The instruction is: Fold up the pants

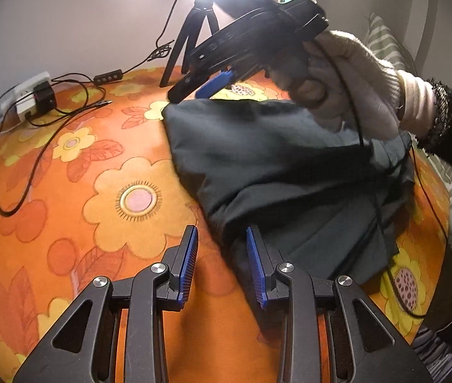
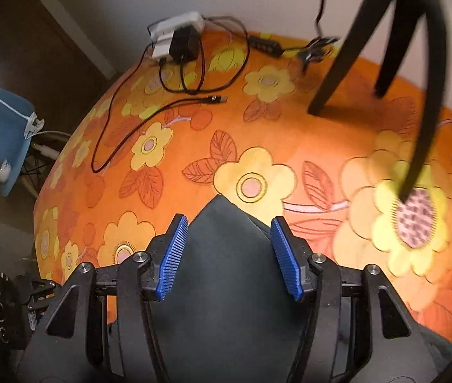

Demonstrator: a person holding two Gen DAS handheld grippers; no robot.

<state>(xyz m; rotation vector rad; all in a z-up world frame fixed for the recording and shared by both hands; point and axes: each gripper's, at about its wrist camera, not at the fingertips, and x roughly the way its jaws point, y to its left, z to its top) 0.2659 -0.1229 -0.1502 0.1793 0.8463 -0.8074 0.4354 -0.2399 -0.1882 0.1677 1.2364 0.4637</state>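
Pants (image 1: 277, 172) lie bunched on the floral table (image 1: 66, 191); both claws, left claw (image 1: 222, 265) and right claw (image 2: 230, 255), stand apart, seemingly gripping nothing. Pinch the far corner squarely before pulling.

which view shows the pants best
The left wrist view. There the dark pants lie bunched on the flowered cloth with most of their outline showing, though the gloved hand covers the far edge. The right wrist view shows only one pointed corner between the open blue pads.
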